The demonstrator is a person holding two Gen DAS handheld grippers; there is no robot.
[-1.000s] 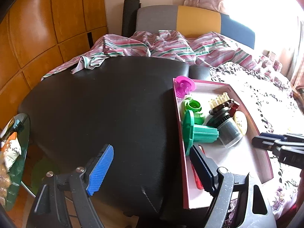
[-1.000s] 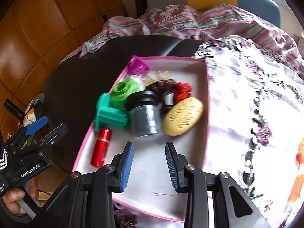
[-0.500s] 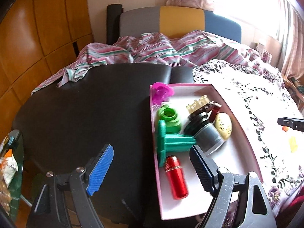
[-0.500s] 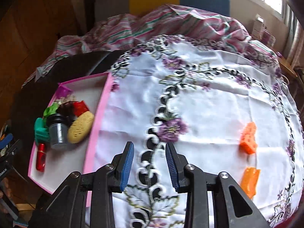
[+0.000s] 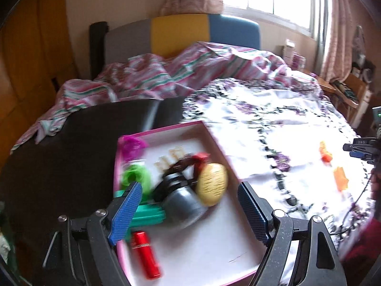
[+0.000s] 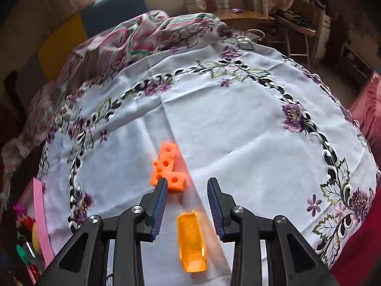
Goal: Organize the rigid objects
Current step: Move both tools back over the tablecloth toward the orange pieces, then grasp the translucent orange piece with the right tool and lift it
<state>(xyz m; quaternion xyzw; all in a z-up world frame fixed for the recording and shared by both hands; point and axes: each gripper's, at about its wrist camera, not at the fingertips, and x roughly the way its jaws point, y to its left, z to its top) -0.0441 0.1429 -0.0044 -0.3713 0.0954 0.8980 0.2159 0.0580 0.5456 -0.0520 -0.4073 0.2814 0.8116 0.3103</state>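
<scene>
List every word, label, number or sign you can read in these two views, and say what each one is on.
None can be read.
Yellow oval soap in the pink tray: raised lettering, blurred.
Right gripper seen at the edge of the left view: small pale marking, too small.
Boxes on the far table: labels too small.

Left wrist view is motion-blurred: items in the pink tray [image 5: 215,140] are smeared, and the pale pieces [image 5: 170,158] near its back cannot be identified. The green part [image 5: 142,211] is partly hidden behind the left gripper [image 5: 190,211]. In the right wrist view, the tray [image 6: 41,217] is cut off at the left edge, contents indistinct.
</scene>
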